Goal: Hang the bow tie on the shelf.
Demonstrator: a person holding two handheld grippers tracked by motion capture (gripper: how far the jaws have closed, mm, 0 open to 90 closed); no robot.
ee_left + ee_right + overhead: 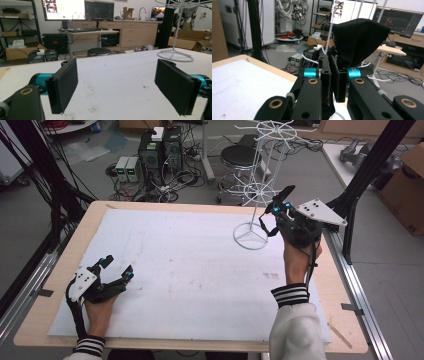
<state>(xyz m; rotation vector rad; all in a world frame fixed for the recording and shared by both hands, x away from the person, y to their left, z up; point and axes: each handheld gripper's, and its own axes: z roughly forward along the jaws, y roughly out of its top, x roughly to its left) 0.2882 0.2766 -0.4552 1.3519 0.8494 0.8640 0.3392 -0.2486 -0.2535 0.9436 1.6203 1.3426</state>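
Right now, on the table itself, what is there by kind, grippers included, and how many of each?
Handheld grippers: 2, the left gripper open and the right gripper shut on a black cloth
White wire rack: 1
Black cloth: 1
White mat covering the table: 1
Total: 5
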